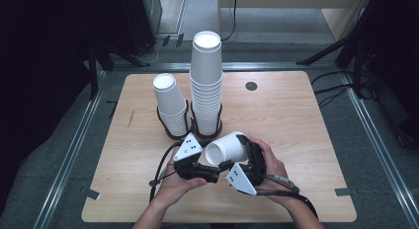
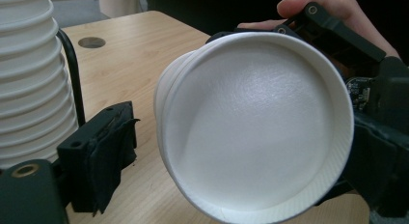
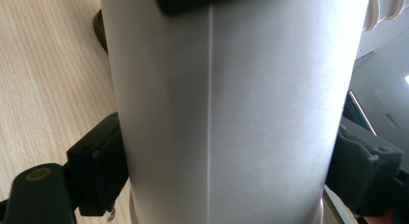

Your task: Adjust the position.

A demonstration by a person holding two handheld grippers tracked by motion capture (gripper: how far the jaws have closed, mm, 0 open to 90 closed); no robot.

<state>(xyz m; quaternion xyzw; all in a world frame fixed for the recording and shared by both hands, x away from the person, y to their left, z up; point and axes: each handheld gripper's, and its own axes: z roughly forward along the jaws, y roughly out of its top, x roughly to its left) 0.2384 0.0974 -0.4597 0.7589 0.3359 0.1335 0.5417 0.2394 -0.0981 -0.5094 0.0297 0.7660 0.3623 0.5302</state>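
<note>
High view is showing a pale wooden counter (image 1: 296, 120) sitting on grey flooring in a dark room, carrying a tall cup stack (image 1: 206, 86) and a shorter cup stack (image 1: 171, 105) in black wire holders. Near the front edge, the right tongs (image 1: 242, 155) are clamping a white paper cup (image 1: 227, 148) sideways above the counter. Left gripper view is revealing the cup's empty inside, with the left tongs (image 2: 231, 151) standing apart around its rim. Right gripper view is showing the cup's wall seam between its jaws.

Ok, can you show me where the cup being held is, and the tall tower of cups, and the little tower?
held cup (image 2: 255, 132), left gripper view, on its white inside.
tall cup stack (image 1: 206, 86), high view, on the stack's side.
short cup stack (image 1: 171, 106), high view, on the side, halfway up.
</note>
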